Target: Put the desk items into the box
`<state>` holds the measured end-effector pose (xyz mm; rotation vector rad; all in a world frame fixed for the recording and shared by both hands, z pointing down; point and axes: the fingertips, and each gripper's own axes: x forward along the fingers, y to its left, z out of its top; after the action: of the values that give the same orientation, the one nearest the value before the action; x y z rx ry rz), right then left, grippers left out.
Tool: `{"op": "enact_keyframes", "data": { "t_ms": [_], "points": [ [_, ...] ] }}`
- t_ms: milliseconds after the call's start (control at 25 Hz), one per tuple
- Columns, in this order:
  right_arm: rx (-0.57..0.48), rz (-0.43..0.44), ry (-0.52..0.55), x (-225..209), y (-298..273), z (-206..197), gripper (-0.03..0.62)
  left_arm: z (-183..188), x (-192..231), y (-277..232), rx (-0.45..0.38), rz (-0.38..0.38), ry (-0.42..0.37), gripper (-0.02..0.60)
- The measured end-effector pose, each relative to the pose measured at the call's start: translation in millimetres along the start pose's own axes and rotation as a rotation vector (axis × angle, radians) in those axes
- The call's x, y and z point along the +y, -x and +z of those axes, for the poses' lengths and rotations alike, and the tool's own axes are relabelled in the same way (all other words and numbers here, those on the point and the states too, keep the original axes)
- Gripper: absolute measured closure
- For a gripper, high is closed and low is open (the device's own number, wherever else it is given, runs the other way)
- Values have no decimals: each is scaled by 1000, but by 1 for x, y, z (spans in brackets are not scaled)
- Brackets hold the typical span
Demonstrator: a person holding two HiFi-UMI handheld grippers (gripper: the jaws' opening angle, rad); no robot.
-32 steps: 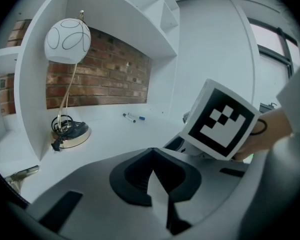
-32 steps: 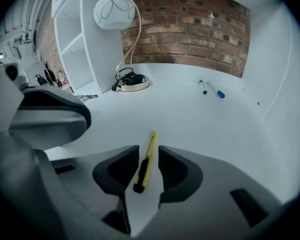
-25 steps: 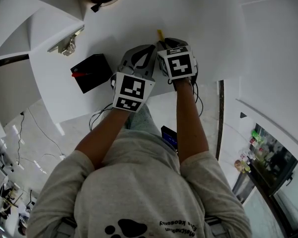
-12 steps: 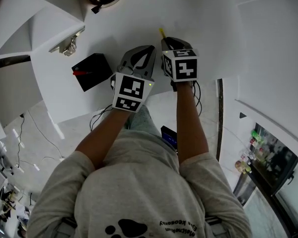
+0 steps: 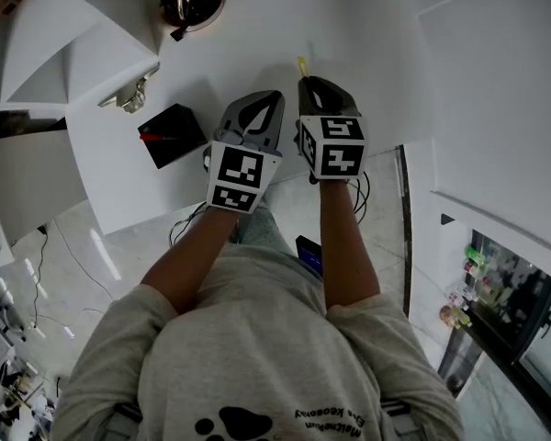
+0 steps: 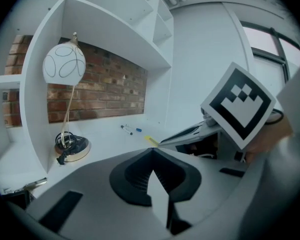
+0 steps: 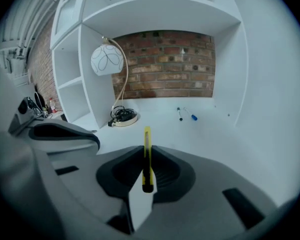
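Your right gripper (image 7: pixel 146 156) has its jaws clamped on the yellow cutter (image 7: pixel 147 136), which points forward over the white tabletop (image 5: pixel 257 26), while your left gripper (image 6: pixel 152 156) has its jaws pressed together on nothing.

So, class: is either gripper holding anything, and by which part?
The right gripper holds a yellow utility knife, clamped along its rear part; the front end sticks out past the jaw tips. The left gripper, jaws together, holds nothing.
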<state>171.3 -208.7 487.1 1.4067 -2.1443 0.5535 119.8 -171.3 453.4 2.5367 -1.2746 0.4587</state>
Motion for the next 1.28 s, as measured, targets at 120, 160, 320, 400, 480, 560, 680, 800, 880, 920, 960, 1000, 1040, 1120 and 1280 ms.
{"op": "enact_keyframes", "data": {
  "t_ms": [120,160,320,400,480,560,680,800,880,920,960,1000,1040,1120,1280],
  "points": [
    [-67,-32,18,2,18,13,536,9,-4,8,-16,3,-9,575],
    [-86,-42,25,2,23,17,536,11,-6,11,-21,3,-12,575],
    [-158,-80,40,3,45,28,536,23,-12,21,-45,7,-24,575],
    [-197,-93,44,4,55,34,536,29,-15,26,-57,8,-30,575],
    [-234,-106,53,4,65,40,536,34,-18,31,-69,10,-34,575],
    [-271,-118,59,5,75,46,536,39,-21,36,-79,10,-39,575],
    [-329,-139,63,7,89,54,536,47,-24,44,-97,7,-52,575],
    [-389,-147,56,10,101,63,536,56,-23,53,-124,6,-59,575],
    [-434,-142,38,13,110,69,536,61,-23,58,-138,8,-60,575],
    [-456,-137,26,14,114,71,536,63,-23,61,-142,8,-60,575],
    [-477,-132,15,17,119,72,536,65,-23,65,-146,9,-59,575],
    [-494,-126,6,19,123,73,536,66,-23,68,-149,11,-59,575],
    [-507,-120,1,22,126,74,536,67,-23,71,-153,14,-59,575],
    [-526,-105,4,29,129,77,536,70,-21,77,-160,22,-63,575],
    [-551,-65,24,49,126,82,536,68,-12,89,-162,45,-55,575]
  ]
}}
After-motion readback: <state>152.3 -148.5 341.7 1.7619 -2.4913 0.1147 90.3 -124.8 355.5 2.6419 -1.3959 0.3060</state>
